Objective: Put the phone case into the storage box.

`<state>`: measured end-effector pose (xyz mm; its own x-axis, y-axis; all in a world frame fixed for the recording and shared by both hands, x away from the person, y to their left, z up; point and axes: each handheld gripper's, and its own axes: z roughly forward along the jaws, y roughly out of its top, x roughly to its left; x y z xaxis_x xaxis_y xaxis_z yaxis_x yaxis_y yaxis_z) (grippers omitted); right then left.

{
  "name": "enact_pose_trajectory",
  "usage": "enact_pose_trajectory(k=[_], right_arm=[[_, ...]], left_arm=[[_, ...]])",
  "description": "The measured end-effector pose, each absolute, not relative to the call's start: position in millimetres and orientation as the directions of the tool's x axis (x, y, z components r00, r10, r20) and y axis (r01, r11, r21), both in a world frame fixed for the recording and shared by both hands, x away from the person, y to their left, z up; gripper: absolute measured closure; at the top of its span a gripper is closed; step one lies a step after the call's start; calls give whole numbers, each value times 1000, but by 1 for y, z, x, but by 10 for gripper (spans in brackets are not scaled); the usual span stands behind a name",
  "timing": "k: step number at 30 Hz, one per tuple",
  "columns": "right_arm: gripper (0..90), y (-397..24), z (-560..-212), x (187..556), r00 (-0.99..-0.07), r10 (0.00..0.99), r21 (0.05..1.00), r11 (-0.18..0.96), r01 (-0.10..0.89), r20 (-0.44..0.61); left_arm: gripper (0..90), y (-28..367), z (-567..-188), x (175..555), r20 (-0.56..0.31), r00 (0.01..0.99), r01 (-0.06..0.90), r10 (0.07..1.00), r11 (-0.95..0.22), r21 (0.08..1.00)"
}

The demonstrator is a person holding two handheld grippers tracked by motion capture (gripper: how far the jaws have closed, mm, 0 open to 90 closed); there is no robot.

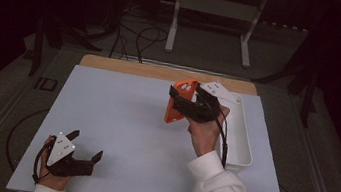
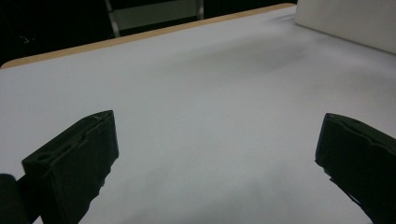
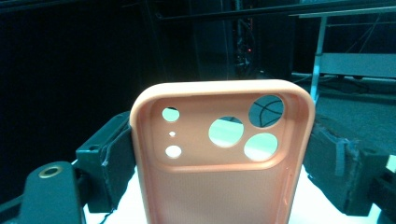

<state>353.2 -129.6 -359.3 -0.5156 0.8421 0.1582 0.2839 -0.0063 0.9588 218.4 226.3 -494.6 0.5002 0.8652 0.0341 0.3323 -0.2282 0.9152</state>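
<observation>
An orange phone case (image 1: 179, 102) with round camera cut-outs is held up above the white table, near its back right. My right gripper (image 1: 184, 101) is shut on it, its black jaws pressing the case's two long sides. The right gripper view faces the inside of the case (image 3: 219, 163), which stands upright between the jaws. My left gripper (image 1: 85, 145) rests open at the front left corner of the table. Its two black fingers (image 2: 74, 163) stand far apart in the left gripper view, with nothing but bare table between them.
A white rectangular tray (image 1: 243, 136) lies along the right side of the table, just behind my right hand; its wall (image 2: 345, 18) appears at the top right of the left gripper view. Past the table's wooden far edge (image 1: 161, 72) are cables and a metal stand on the floor.
</observation>
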Motion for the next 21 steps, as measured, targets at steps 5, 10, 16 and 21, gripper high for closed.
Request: enact_pose_trajectory(k=[5,10,16,21], right_arm=[[162,-130,-359,357,-506,849,958,-3,285,153],[162,-132,-359,361,-500,851,957,-8,290,159],[162,-134,-359,366,-487,858,955,-16,297,165],[162,-137,-357,370,-477,862,955,-26,295,171]], left_arm=[[1,226,-495,218,33,500,332,865,-227,915],[1,226,-495,218,32,499,332,866,-226,916],[1,227,-495,218,33,499,332,866,-226,916],[1,227,-495,218,33,499,332,866,-226,916]])
